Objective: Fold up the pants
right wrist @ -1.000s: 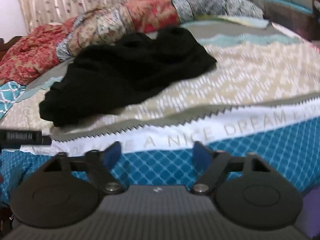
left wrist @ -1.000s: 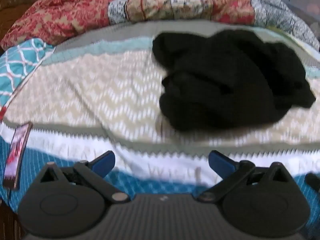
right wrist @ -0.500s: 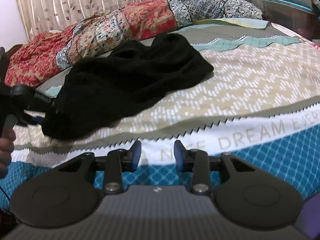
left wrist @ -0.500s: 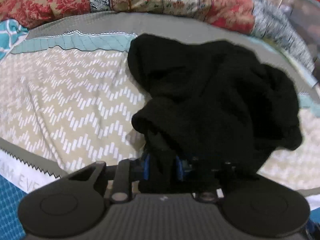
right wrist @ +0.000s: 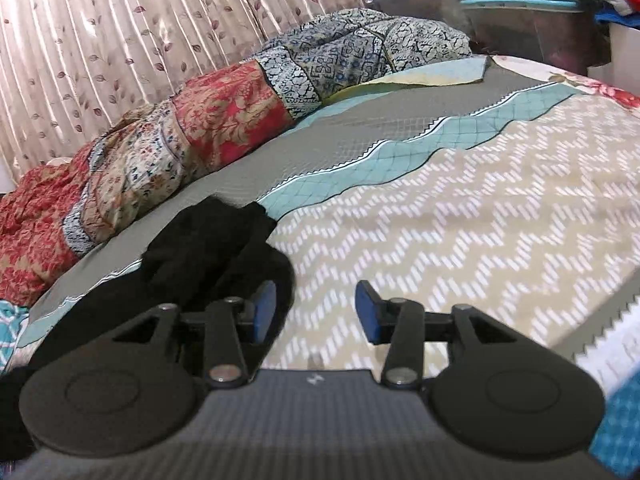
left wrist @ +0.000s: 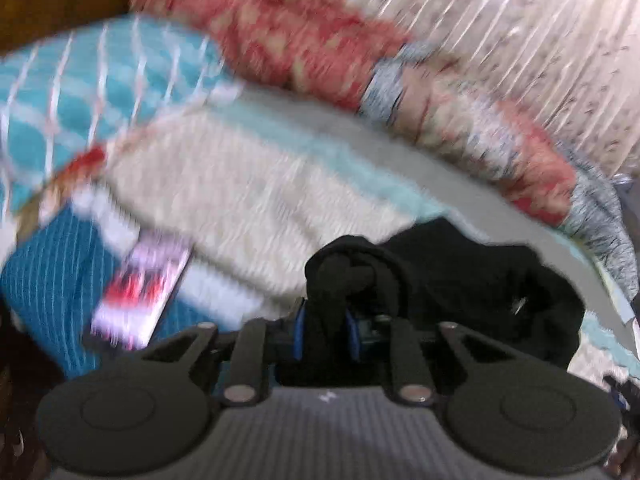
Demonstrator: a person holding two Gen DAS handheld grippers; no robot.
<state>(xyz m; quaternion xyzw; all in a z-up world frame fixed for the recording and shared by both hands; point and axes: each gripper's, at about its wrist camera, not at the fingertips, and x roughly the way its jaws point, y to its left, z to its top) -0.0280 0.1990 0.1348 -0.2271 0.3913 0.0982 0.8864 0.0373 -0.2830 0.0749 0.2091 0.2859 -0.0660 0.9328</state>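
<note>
The black pants [left wrist: 460, 276] lie bunched on the bed. My left gripper [left wrist: 325, 330] is shut on a bunched fold of the pants, which bulges up between its blue pads; this view is motion-blurred. In the right wrist view the pants [right wrist: 208, 248] lie at the left, stretched toward the lower left. My right gripper [right wrist: 316, 314] is open and empty just above the bedspread, its left pad beside the right edge of the pants.
The bedspread [right wrist: 460, 216] has a beige zigzag field with teal and grey bands. A rolled patchwork quilt [right wrist: 224, 120] lies along the far side below a curtain [right wrist: 120, 28]. A phone-like object [left wrist: 140, 280] lies on the blue border at the left.
My left gripper, shut on the pants, has swung left and pulled the cloth with it. My right gripper has moved forward to the pants' edge and opened wider.
</note>
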